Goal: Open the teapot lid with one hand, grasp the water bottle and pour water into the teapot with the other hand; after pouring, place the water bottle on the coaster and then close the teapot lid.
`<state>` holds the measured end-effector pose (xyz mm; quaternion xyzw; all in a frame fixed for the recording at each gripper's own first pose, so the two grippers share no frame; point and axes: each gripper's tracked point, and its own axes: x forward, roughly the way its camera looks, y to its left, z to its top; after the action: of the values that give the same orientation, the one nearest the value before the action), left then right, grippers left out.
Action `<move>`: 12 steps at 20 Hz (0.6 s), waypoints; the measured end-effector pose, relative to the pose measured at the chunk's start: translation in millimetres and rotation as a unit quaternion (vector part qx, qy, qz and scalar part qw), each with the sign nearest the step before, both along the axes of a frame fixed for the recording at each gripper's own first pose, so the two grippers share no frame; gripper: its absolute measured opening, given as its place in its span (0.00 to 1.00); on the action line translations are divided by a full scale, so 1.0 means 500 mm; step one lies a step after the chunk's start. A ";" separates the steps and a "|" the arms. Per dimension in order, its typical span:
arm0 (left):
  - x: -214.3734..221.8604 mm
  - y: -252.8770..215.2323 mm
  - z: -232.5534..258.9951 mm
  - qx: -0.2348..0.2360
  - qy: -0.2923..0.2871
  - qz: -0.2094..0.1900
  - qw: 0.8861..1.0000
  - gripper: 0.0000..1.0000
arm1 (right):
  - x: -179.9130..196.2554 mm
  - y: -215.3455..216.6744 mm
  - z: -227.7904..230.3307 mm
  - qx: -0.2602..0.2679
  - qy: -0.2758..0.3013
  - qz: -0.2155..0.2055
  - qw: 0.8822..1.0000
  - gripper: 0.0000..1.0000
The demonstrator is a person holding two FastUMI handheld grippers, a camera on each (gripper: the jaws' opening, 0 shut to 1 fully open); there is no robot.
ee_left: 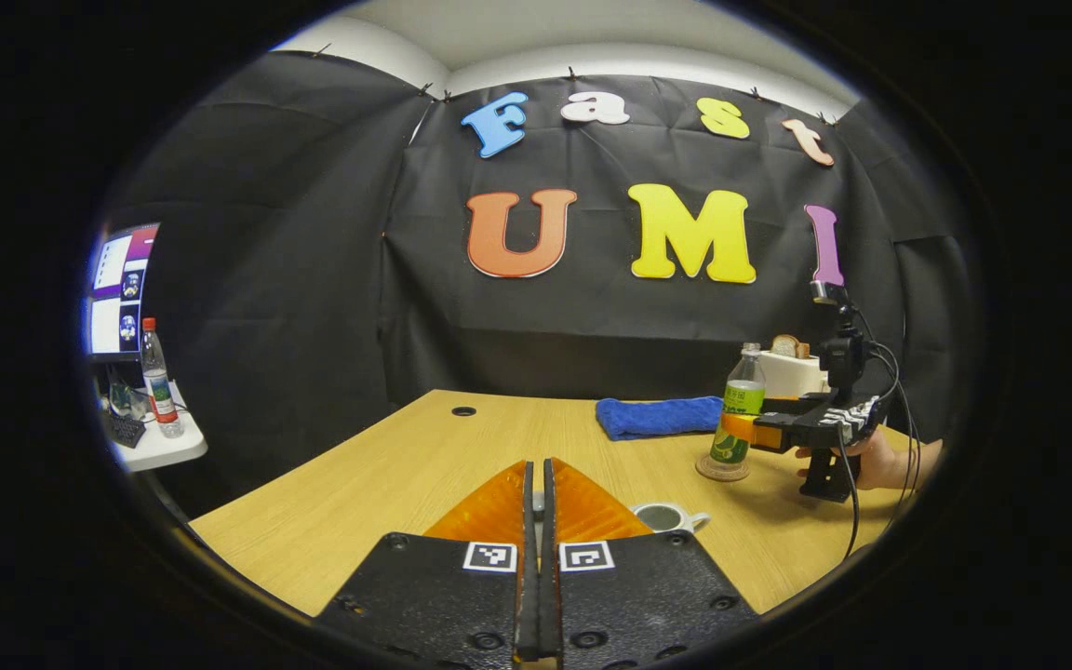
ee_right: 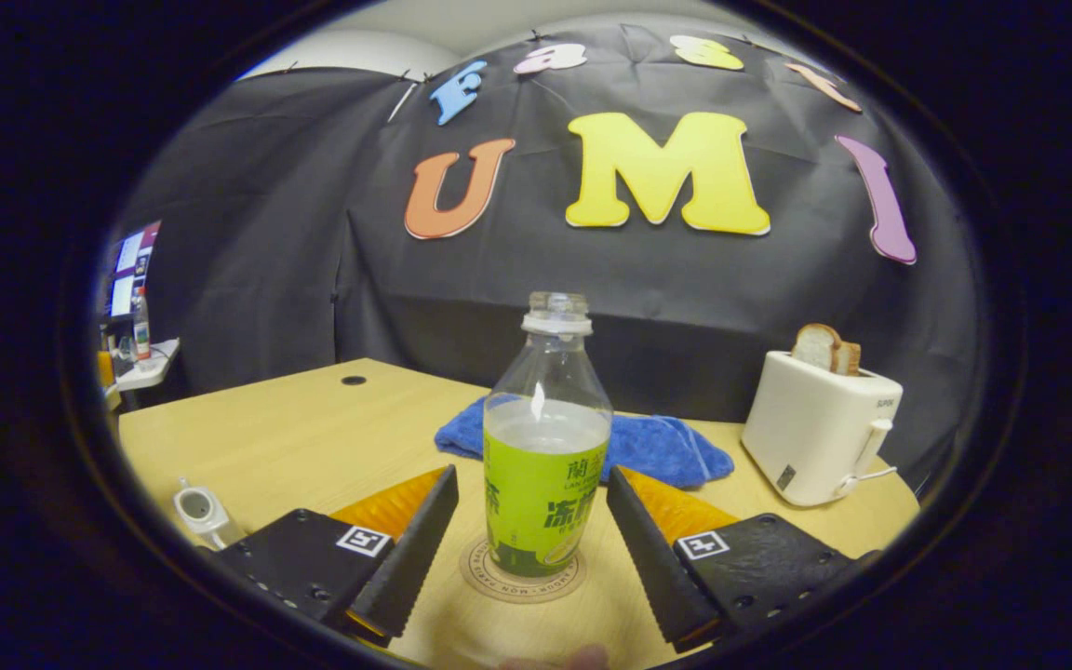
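On coaster (ee_right: 522,577): bottle (ee_right: 545,456) — towel (ee_right: 648,445) behind | toaster (ee_right: 815,423) right

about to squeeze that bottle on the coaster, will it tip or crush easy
The water bottle looks like thin clear plastic with no cap, so a hard squeeze may dent it and push water out. It is tall and narrow on the coaster, so probably tippy if nudged high. About half full, it should feel fairly light.

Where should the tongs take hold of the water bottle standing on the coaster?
Grip the water bottle on its labelled straight body, level, from the side the right tongs already straddle. It stands upright and uncapped on the coaster; the neck tapers.
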<state>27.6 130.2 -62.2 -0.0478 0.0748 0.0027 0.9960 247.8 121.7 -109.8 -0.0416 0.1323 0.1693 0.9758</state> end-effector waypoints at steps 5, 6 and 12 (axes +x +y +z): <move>0.033 -0.114 -0.008 0.002 -0.014 -0.047 0.999 0.02 | -0.148 -0.072 0.090 0.002 -0.060 0.002 0.998 0.98; 0.042 -0.130 -0.015 0.005 -0.011 -0.052 0.999 0.02 | -0.178 -0.093 0.096 -0.009 -0.071 -0.004 0.997 0.97; 0.097 -0.182 -0.048 -0.005 -0.012 -0.061 0.998 0.03 | -0.309 -0.182 0.084 0.012 -0.069 -0.029 0.997 0.95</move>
<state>76.2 39.1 -86.3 -0.0484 0.0658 -0.0593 0.9949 93.3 30.5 -67.9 -0.0378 0.0640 0.1391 0.9875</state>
